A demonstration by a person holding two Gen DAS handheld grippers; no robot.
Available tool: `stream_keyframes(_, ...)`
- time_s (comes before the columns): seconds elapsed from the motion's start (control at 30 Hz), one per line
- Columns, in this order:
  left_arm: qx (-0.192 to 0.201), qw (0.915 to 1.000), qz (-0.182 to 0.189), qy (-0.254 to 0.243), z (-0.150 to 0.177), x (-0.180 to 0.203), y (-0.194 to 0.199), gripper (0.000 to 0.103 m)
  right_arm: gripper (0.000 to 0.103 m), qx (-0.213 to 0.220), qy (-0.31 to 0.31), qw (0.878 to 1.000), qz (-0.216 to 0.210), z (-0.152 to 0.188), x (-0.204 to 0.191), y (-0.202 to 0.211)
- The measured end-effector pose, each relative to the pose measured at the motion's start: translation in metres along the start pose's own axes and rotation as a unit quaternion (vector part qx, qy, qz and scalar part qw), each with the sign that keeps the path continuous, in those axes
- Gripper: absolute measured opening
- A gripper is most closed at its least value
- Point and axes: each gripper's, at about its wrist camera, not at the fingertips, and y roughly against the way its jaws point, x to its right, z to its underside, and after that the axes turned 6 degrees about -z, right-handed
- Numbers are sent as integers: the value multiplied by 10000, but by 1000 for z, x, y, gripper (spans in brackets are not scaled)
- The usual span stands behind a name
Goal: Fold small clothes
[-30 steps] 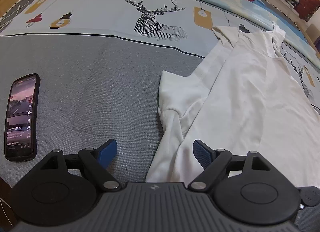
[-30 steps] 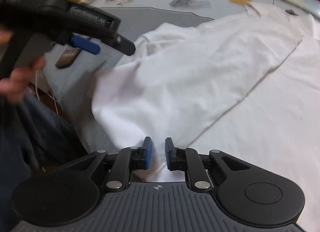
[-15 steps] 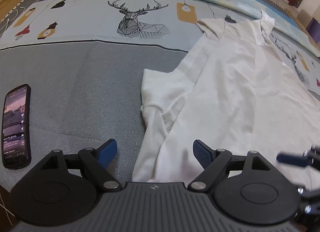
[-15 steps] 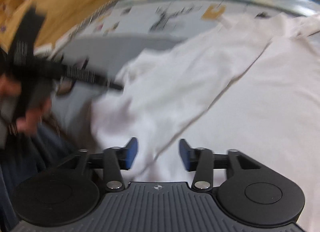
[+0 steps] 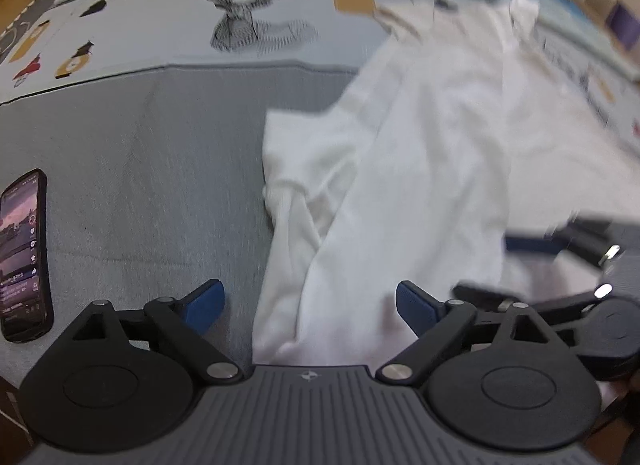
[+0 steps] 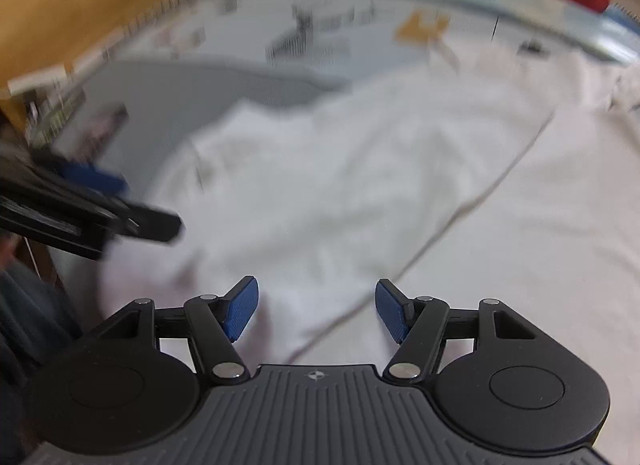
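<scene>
The white shirt (image 5: 420,169) lay spread on the bed (image 5: 152,153), one side folded over. Both the left gripper (image 5: 310,305) and right gripper (image 6: 316,311) stood open, holding nothing. The fabric appeared light and limp; the near hem offered the best hold.

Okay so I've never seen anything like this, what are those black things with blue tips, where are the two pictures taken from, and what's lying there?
Those are two hand-held grippers, one in each of a person's hands. Each carries a camera that looks forward along its own two blue-tipped fingers, so one picture comes from the left gripper and the other from the right gripper. Both stand open and hold nothing. Ahead lies a white garment, spread out and partly rumpled, on a grey bedcover with a deer print farther back. A phone with its screen lit lies off to the left. Both pictures are blurred.
</scene>
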Motion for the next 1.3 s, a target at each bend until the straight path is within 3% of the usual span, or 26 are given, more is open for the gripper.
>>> stream_keyframes(0.1,18,9997,-126,-222,3,7,-2,95,67,78,367,9992,114,5,-7,1)
stream_keyframes(0.27,-4,9990,-262,-355,6,11,-7,95,69,497,237,9983,175,3,-3,21)
stream_keyframes(0.4,-230,9963,-567,-598,13,18,-19,102,71,-110,371,9987,346,6,9,1)
stream_keyframes(0.47,-199,9964,-597,-560,14,16,-16,102,72,39,405,9987,299,9,13,8)
stream_keyframes(0.6,-89,9988,-479,-77,8,0,1,102,72,305,-124,9990,297,5,36,37)
stream_keyframes(0.73,341,9972,-257,608,-2,-20,37,102,72,886,-855,9915,423,-8,95,94)
stream_keyframes(0.83,622,9936,20,941,-12,-24,53,102,73,1421,-1500,9761,681,-29,161,140)
stream_keyframes(0.97,962,9889,295,1091,-22,-11,51,102,76,2144,-2481,9388,1056,-67,265,181)
stream_keyframes(1.07,952,9883,264,1164,-34,2,30,102,76,2441,-3234,9065,1187,-97,337,183)
stream_keyframes(1.2,702,9926,240,964,-50,15,1,102,76,2708,-3893,8691,1406,-138,399,160)
stream_keyframes(1.23,661,9928,276,955,-51,16,-5,102,76,2738,-3899,8673,1443,-149,406,151)
stream_keyframes(1.3,554,9938,315,913,-51,17,-14,102,76,2696,-3691,8754,1571,-179,418,127)
